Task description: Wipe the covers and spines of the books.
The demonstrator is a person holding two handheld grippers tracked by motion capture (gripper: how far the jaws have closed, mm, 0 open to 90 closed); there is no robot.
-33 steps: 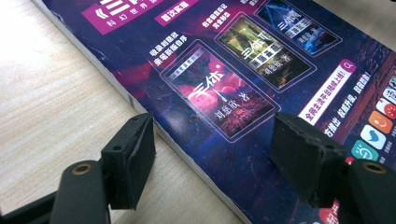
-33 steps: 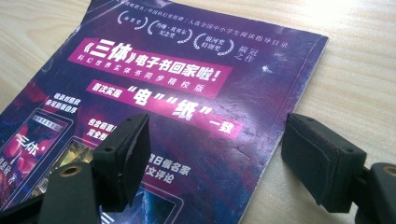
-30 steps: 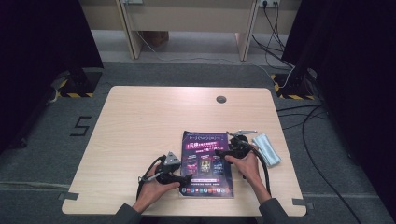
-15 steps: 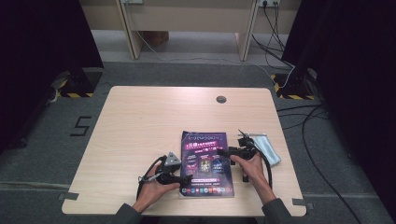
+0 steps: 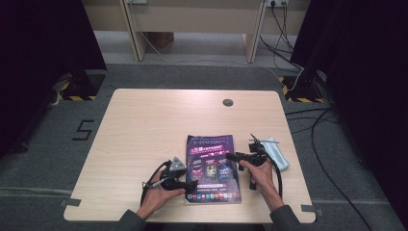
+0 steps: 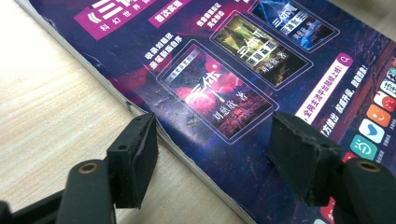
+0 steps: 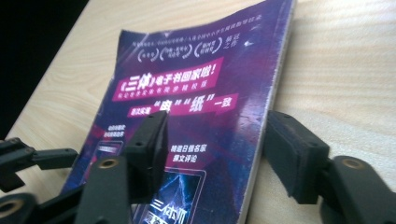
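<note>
A pale wooden tabletop (image 5: 144,130) stands on grey carpet, a round grommet (image 5: 227,102) set near its far edge, and a purple paperback book (image 5: 211,166) lies flat on it, cover up, towards the near edge and a little right of the middle. The person's left hand (image 5: 156,195) holds the left gripper (image 5: 192,184) low against the book's left side near its lower corner; in the left gripper view its fingers (image 6: 135,161) stand fairly wide, one over bare wood just beside the book's edge and the other above the printed cover, with nothing pinched between them. The right hand (image 5: 260,175) brings the right gripper (image 5: 231,156) to the book's right edge about halfway up; in the right gripper view one of its fingers (image 7: 149,140) hangs over the cover and the other (image 7: 292,149) stands over the wood just outside the page block, so the book's edge lies between them, and the jaws have just been closing though the pads do not yet press on it. A black cable (image 5: 278,171) loops back from the right gripper along the forearm. A pale blue face mask (image 5: 278,153) lies on the tabletop just to the right of the right gripper, near the table's right edge
</note>
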